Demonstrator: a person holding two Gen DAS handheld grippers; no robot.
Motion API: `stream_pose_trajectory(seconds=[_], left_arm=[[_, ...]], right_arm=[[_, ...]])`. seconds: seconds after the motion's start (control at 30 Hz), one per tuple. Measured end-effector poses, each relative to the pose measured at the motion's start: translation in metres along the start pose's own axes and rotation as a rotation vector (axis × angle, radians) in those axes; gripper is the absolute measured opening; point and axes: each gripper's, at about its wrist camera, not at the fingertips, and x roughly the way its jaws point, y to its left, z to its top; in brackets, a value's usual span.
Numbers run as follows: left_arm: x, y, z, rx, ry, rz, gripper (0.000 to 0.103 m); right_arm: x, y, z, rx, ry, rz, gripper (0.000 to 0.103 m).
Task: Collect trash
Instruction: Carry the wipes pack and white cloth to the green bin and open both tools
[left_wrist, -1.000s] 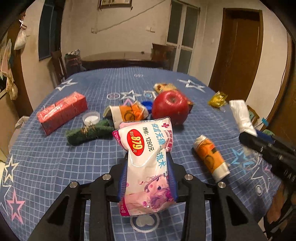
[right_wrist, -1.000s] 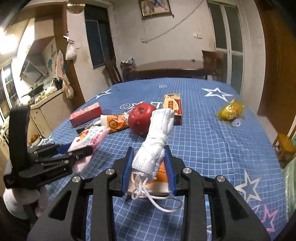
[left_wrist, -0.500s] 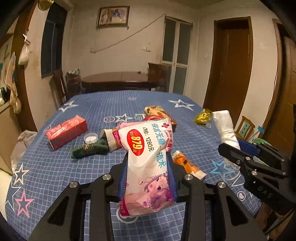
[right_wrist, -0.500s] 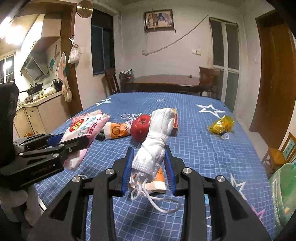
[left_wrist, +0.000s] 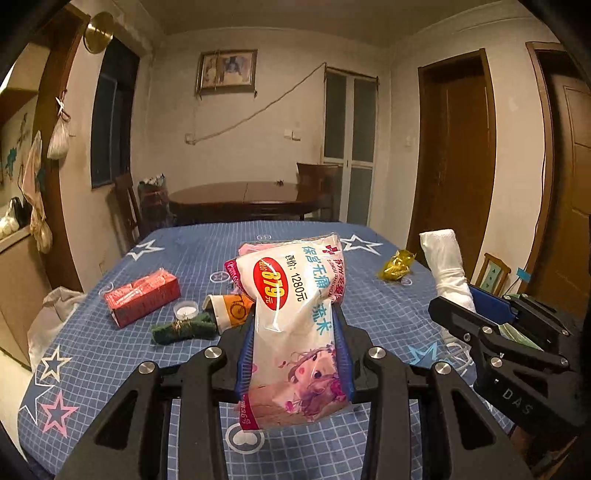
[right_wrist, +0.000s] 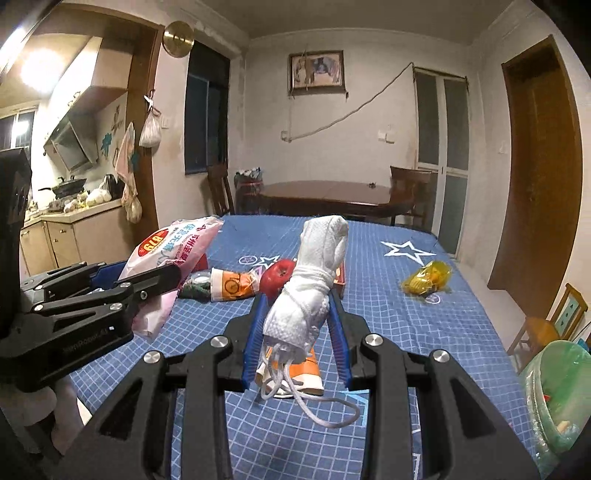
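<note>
Blue grid tablecloth with star prints (left_wrist: 110, 354) covers the table in a dim dining room; a dark round wooden table (left_wrist: 243, 195) sits behind it, brown doors on the right wall.

Your left gripper (left_wrist: 293, 354) is pinching a pink-and-white plastic packet (left_wrist: 295, 314) with a red price badge; blue pads press both sides, packet upright and clear of the cloth. In the right wrist view the same packet (right_wrist: 170, 251) shows at left, held in the left gripper (right_wrist: 110, 291).

Your right gripper (right_wrist: 297, 332) is clamped on a rolled white cloth bundle (right_wrist: 314, 280), its cords (right_wrist: 314, 402) dangling below the pads. From the left wrist view the bundle (left_wrist: 447, 266) sticks up out of the right gripper (left_wrist: 491, 314).

On the table:
- red carton (left_wrist: 142, 297), far left
- small white cap (left_wrist: 185, 309) just beside a green scrub pad (left_wrist: 183, 329)
- crushed orange paper cup (left_wrist: 229, 310) behind the packet, next to a red apple (right_wrist: 277, 278)
- flattened orange cup (right_wrist: 303, 373) under the right gripper's pads, whether touching them can't tell
- crumpled yellow wrapper (right_wrist: 426, 280), right side, well apart from the rest

Green-bagged bin (right_wrist: 554, 391) sits off the table's right edge, some trash inside.
</note>
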Motion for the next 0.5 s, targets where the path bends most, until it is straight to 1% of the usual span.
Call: stream_pose_trajectory(seconds=[0.2, 0.5], left_arm=[[-0.015, -0.013, -0.002, 0.030, -0.088, 0.039, 0.039], [-0.023, -0.026, -0.008, 0.034, -0.103, 0.022, 0.039]], right_arm=[[-0.010, -0.006, -0.002, 0.014, -0.050, -0.010, 0.032], [-0.020, -0.009, -0.004, 0.027, -0.073, -0.023, 0.033]])
